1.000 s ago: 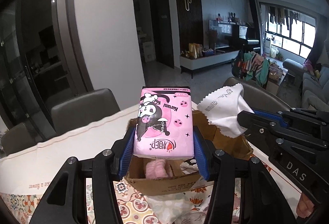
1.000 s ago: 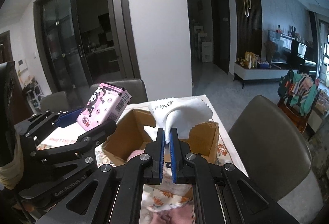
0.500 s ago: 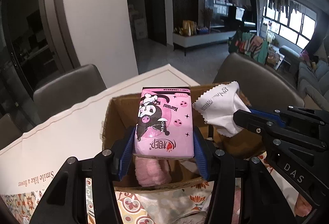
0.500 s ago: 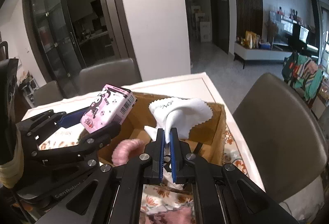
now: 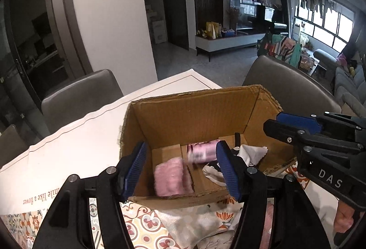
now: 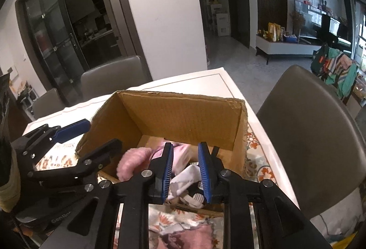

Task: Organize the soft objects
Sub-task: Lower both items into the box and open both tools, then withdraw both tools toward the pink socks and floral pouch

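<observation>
An open cardboard box (image 5: 196,109) stands on the table; it also shows in the right wrist view (image 6: 183,116). Inside lie the pink tissue pack (image 5: 202,152), blurred, a fluffy pink cloth (image 5: 172,177), the white cloth (image 5: 251,153) and other soft items. My left gripper (image 5: 180,169) is open and empty above the box's near edge. My right gripper (image 6: 185,169) is open and empty over the box, above the white cloth (image 6: 186,180) and beside the fluffy pink cloth (image 6: 131,162).
The table carries a floral cloth (image 5: 148,226) and a white cover (image 5: 68,148). Grey chairs stand behind (image 5: 80,93) and to the right (image 6: 308,134). More pink fabric (image 6: 187,237) lies at the near edge.
Both grippers opened. The pink tissue pack dropped from the left gripper into the box, and the white cloth dropped from the right gripper into the box.
</observation>
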